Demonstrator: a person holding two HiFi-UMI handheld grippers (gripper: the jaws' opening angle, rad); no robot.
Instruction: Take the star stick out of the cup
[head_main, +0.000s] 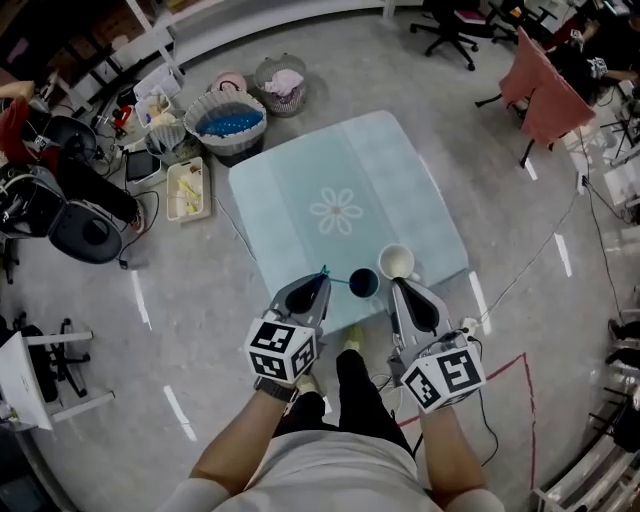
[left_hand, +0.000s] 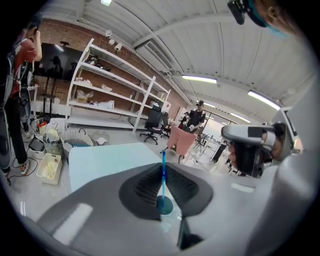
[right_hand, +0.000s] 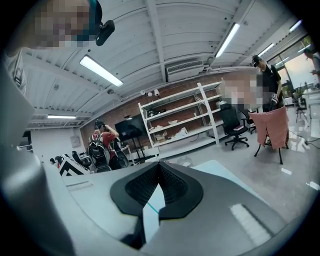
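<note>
The stick (head_main: 338, 279) is thin, straight and bright blue-green. The left gripper (head_main: 322, 275) is clenched on it: in the left gripper view the stick (left_hand: 163, 175) stands between the dark ribbed fingers (left_hand: 145, 182) and pokes out past their tips, ending in a small dark point. A round blue patch sits at its lower end there. I cannot tell whether that is the cup or part of the stick, and no star shape can be made out.

From the head view, the stick runs from the left fingertips sideways to the blue cup (head_main: 364, 284) and meets it at the rim. The left gripper is just beside this cup. A white cup (head_main: 396, 262) stands touching or nearly touching the blue one, on its far right side.

The right gripper (head_main: 399, 284) points at the white cup from the near side. Its fingers (right_hand: 175, 187) are pressed together at the tips with nothing held between them.

Both cups stand close to the near edge of the pale blue surface (head_main: 290, 200), toward its right corner. Beyond them the surface stretches broad and flat, with a printed flower (head_main: 336, 211) at its middle.

On the floor past the far left corner are a basket (head_main: 227, 120) and a tray (head_main: 188, 188). A chair draped in pink (head_main: 540, 95) stands well apart to the far right.
</note>
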